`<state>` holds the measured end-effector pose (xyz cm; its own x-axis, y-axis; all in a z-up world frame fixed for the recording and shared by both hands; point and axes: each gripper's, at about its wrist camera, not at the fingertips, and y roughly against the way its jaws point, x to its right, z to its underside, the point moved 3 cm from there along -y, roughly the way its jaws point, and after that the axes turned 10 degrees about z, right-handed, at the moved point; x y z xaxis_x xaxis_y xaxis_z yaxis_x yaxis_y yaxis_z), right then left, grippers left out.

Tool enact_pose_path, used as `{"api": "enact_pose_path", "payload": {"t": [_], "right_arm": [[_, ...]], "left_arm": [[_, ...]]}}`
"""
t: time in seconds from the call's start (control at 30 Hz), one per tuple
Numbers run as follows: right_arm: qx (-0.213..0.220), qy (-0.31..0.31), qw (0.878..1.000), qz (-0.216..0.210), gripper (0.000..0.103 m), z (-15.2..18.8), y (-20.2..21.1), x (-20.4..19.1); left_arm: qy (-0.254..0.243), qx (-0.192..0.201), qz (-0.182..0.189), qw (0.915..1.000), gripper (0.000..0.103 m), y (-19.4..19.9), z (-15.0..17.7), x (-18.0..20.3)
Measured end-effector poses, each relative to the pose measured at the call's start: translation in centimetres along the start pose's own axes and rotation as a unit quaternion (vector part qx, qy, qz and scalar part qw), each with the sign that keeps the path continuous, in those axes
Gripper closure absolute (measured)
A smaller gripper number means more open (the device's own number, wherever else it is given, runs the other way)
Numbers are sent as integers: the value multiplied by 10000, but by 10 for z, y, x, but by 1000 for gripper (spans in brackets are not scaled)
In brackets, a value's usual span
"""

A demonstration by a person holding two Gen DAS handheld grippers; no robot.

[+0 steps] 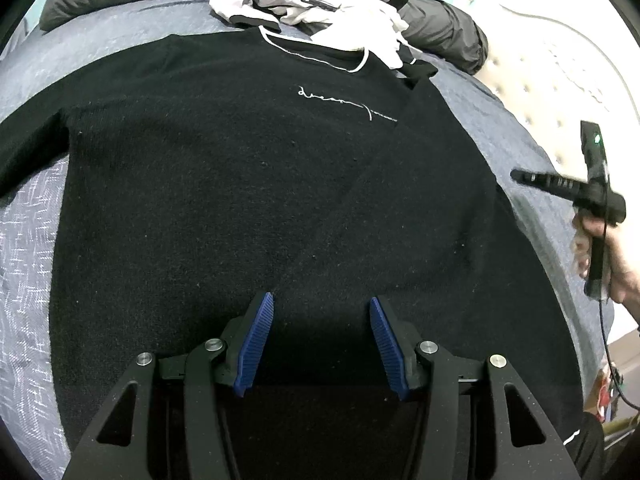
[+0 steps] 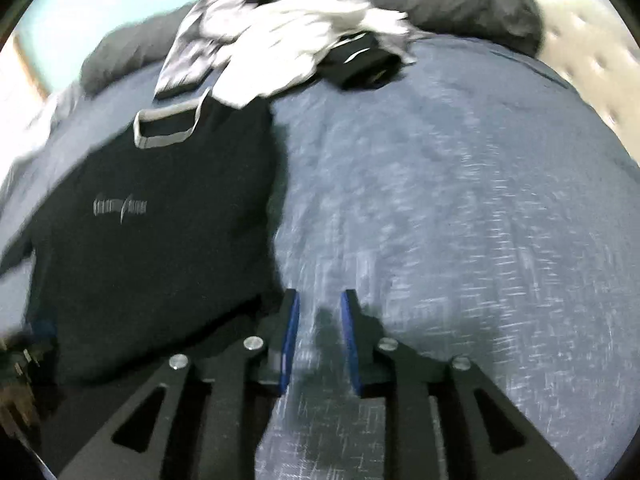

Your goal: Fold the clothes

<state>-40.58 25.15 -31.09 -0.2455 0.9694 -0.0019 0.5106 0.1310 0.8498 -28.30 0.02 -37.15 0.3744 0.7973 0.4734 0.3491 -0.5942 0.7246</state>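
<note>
The black sweater (image 1: 248, 184) lies flat across the middle of the left-wrist frame on the blue bedspread (image 1: 28, 240). Its right sleeve looks already folded in across the chest, while the other sleeve still sticks out at the left edge. So one fold is in, and the rest is to come. The left gripper (image 1: 321, 312) hangs half open above the hem, holding nothing. The right gripper (image 2: 319, 306), with a narrow gap and nothing in it, sits over bare bedspread just right of the sweater. A pile of clothes (image 1: 304, 0) waits at the top, unfolded.
</note>
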Motion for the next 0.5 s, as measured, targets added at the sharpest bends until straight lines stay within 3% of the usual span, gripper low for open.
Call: {"api": "enact_pose_path", "payload": {"t": [0.03,0.1,0.17,0.23,0.27,0.3,0.37,0.5], "right_arm": [[7,-105,9999,-45,80,-3,2,1],[-170,-200,9994,-246,62,-6,-7,-10],[-354,-271,9982,-409,60,-9,-15,-20],[-581,-207,9977,-295,60,-4,-29,-26],[-647,-237,9973,-269,64,-2,-34,-27],[-634,-345,9968,-345,81,0,-36,-26],[-598,-527,9957,-470,89,4,-37,-25],[-344,-463,9978,-342,93,4,-28,-24]], "left_arm": [[0,-4,5,10000,49,0,0,0],[-21,-13,1,10000,49,0,1,1],[-24,-18,4,10000,49,0,1,1],[-29,-33,19,10000,49,-1,1,1],[-33,-37,28,10000,49,0,1,1],[-36,-41,36,10000,49,0,1,1],[-37,-50,46,10000,49,0,0,1],[50,-68,155,9998,48,1,-1,2]]}}
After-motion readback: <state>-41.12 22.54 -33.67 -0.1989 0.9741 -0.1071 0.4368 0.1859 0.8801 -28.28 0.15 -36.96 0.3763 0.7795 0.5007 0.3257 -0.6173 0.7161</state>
